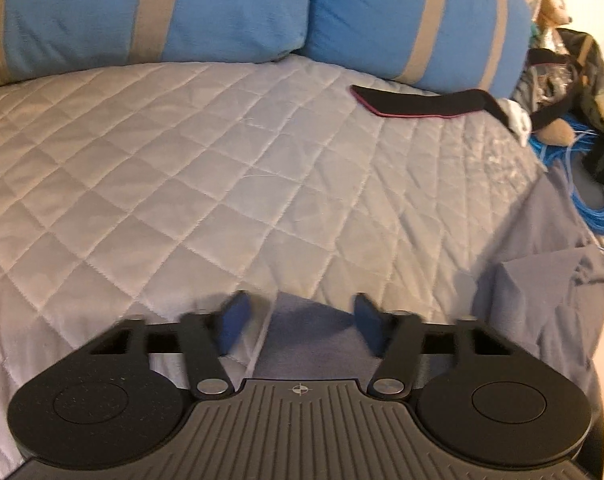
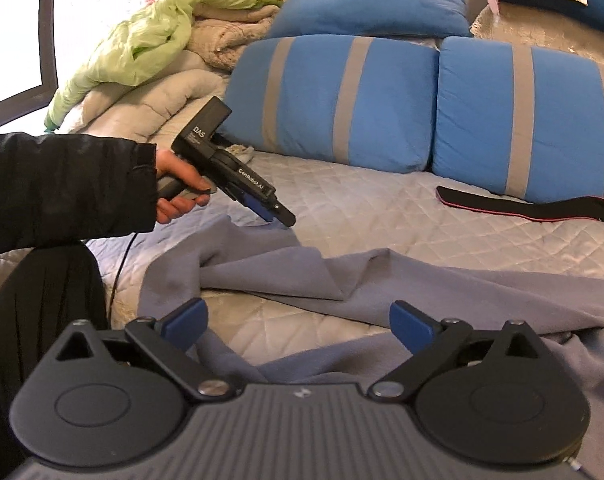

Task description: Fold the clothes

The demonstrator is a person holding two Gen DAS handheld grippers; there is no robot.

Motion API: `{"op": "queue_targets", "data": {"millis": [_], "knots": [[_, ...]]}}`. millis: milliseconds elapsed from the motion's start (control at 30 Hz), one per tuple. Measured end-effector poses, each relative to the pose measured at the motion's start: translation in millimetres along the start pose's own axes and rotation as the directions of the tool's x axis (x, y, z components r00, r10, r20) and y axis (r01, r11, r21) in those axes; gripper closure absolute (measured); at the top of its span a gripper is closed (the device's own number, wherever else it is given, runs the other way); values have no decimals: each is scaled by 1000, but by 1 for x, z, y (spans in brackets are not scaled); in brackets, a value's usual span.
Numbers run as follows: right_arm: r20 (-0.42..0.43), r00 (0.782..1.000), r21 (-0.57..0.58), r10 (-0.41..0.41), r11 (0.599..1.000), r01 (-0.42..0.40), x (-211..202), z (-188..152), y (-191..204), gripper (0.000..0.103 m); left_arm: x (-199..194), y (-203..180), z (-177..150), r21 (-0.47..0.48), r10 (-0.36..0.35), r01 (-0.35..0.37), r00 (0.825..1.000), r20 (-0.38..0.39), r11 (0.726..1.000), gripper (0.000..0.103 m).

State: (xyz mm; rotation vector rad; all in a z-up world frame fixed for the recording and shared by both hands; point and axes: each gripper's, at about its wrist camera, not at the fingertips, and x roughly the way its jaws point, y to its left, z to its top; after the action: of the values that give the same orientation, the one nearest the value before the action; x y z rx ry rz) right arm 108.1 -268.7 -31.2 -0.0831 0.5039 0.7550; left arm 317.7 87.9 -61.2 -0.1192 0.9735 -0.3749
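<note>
Grey fleece, soft and limp, makes up the garment (image 2: pixel 382 280), which lies rumpled across the near part of the bed (image 2: pixel 382 216), spilling toward its near right corner. It looks light and floppy, likely to sag and drag from wherever it is lifted, so a hem or corner is the sensible place to pinch rather than the bunched middle. The left tool (image 2: pixel 280 216) hangs just above a raised ridge of the cloth toward the bed's left side; its fingers stand apart with nothing between them, and in its own view a fold of garment (image 1: pixel 310 332) lies under the gap. The right tool (image 2: pixel 298 320) is spread wide over the near folds, holding nothing. Only the right view shows the left hand (image 2: pixel 178 188) on its grip, the heap of bedding (image 2: pixel 162 48) at the far left corner, and how the garment is creased into long ridges. The left view alone shows the clutter (image 1: pixel 574 120) off the bed's right edge and a squared fold of garment near that edge. Both show the striped pillows (image 2: pixel 342 100) along the far edge and a dark band (image 2: pixel 522 204) before them.
</note>
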Motion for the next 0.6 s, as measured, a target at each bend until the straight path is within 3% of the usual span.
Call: {"op": "queue_targets", "data": {"millis": [33, 67, 167, 367, 600], "knots": [[1, 1000, -3, -3, 1000, 3, 0, 0, 0, 2, 1, 1, 0, -5, 3, -3, 1000, -2, 1000, 92], [1, 1000, -7, -5, 1000, 5, 0, 0, 0, 2, 1, 1, 0, -11, 6, -6, 1000, -5, 1000, 98], [1, 1000, -23, -22, 999, 22, -1, 0, -2, 1, 1, 3, -1, -26, 18, -18, 1000, -3, 1000, 101], [-15, 998, 66, -55, 996, 56, -12, 1, -25, 0, -39, 7, 2, -37, 77, -73, 991, 108, 997, 101], [-45, 979, 78, -200, 976, 203, -36, 7, -73, 0, -81, 14, 2, -61, 122, -112, 971, 207, 992, 101]]}}
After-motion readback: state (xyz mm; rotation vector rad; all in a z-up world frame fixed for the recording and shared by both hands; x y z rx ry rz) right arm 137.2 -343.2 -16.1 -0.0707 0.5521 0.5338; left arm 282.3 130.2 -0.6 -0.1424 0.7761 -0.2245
